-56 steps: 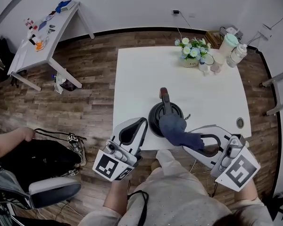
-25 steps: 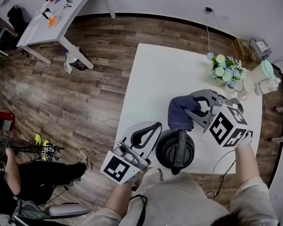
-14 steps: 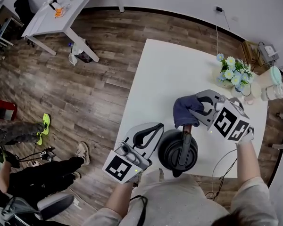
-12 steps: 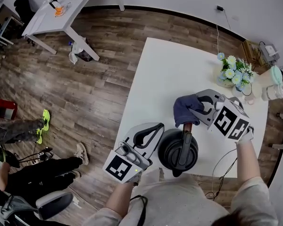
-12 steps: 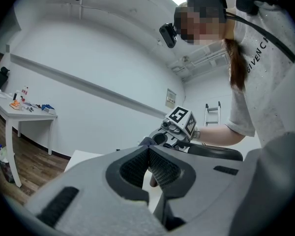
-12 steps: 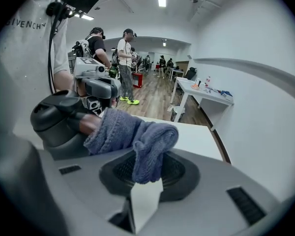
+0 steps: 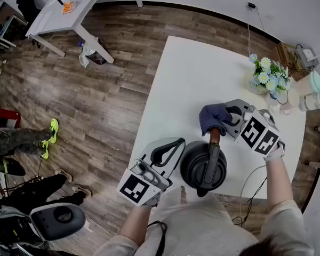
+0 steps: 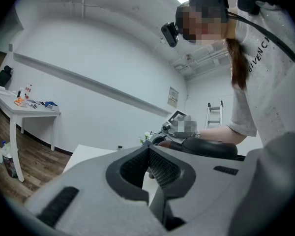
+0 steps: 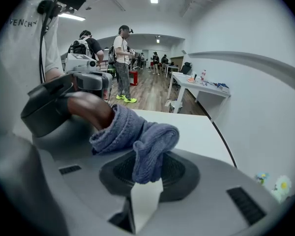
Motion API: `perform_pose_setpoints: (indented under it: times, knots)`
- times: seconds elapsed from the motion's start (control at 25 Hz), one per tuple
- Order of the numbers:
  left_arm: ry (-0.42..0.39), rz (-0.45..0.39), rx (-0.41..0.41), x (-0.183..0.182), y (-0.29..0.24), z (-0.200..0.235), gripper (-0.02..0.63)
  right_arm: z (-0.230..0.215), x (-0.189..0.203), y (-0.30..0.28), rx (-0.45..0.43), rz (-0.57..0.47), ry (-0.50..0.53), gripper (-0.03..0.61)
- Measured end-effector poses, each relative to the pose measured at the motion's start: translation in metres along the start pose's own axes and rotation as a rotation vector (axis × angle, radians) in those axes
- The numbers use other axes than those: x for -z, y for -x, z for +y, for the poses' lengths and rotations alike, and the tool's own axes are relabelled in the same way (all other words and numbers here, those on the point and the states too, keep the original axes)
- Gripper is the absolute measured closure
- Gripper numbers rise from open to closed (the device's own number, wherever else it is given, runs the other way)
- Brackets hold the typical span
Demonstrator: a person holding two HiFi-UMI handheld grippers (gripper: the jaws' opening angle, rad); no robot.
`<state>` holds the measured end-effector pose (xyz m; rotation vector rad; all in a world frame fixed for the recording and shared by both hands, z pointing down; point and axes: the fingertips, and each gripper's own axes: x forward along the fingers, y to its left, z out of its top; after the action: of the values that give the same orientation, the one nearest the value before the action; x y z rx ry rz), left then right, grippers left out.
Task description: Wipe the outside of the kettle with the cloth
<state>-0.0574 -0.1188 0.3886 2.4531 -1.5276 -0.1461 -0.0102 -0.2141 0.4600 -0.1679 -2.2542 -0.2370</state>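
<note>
A black kettle (image 7: 204,166) stands near the front edge of the white table (image 7: 202,84), its dark handle running front to back with a brown end (image 7: 215,136). My right gripper (image 7: 224,120) is shut on a blue-grey cloth (image 7: 214,117), which rests against the brown end (image 9: 91,108) of the handle. The cloth (image 9: 137,139) bunches between the jaws in the right gripper view. My left gripper (image 7: 168,151) hangs just left of the kettle, shut, with nothing held; its jaws (image 8: 150,168) meet at the tips. The kettle handle (image 8: 209,147) shows beyond them.
A pot of flowers (image 7: 266,76) and pale containers (image 7: 312,92) stand at the table's far right corner. A cable (image 7: 245,188) hangs off the front edge. Another white table (image 7: 58,7) stands far left, with people on the wooden floor (image 7: 96,100).
The right gripper carried the cloth from the kettle's near side round to its far side, onto the handle's brown end. The kettle's handle now points the other way. The left gripper stayed put.
</note>
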Motion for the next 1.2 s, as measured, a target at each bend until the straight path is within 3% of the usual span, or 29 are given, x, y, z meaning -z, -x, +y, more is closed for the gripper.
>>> perform_pose_setpoints:
  times: [0.28,0.48,0.68,0.76,0.88,1.04,1.2]
  knots:
    - [0.008,0.001,0.001,0.0,0.005,-0.005,0.607,0.001,0.03,-0.01,0.063,0.043,-0.093,0.508]
    - [0.008,0.013,0.002,0.002,0.013,-0.009,0.607,-0.022,0.034,0.013,0.285,0.011,-0.136,0.508]
    - [-0.045,-0.003,0.013,0.002,0.021,-0.014,0.607,-0.031,0.018,0.066,0.512,-0.082,-0.155,0.508]
    - [-0.03,-0.011,0.013,-0.001,0.022,-0.018,0.607,-0.028,0.011,0.091,0.6,-0.123,-0.161,0.508]
    - [-0.044,-0.042,0.02,-0.013,0.027,-0.022,0.607,-0.013,-0.007,0.133,0.703,-0.212,-0.179,0.508]
    - [-0.077,-0.076,0.039,-0.027,0.037,-0.031,0.607,0.03,-0.032,0.186,0.762,-0.349,-0.252,0.508]
    - [-0.114,-0.099,0.072,-0.028,0.049,-0.043,0.607,0.082,-0.038,0.222,0.82,-0.339,-0.291,0.508]
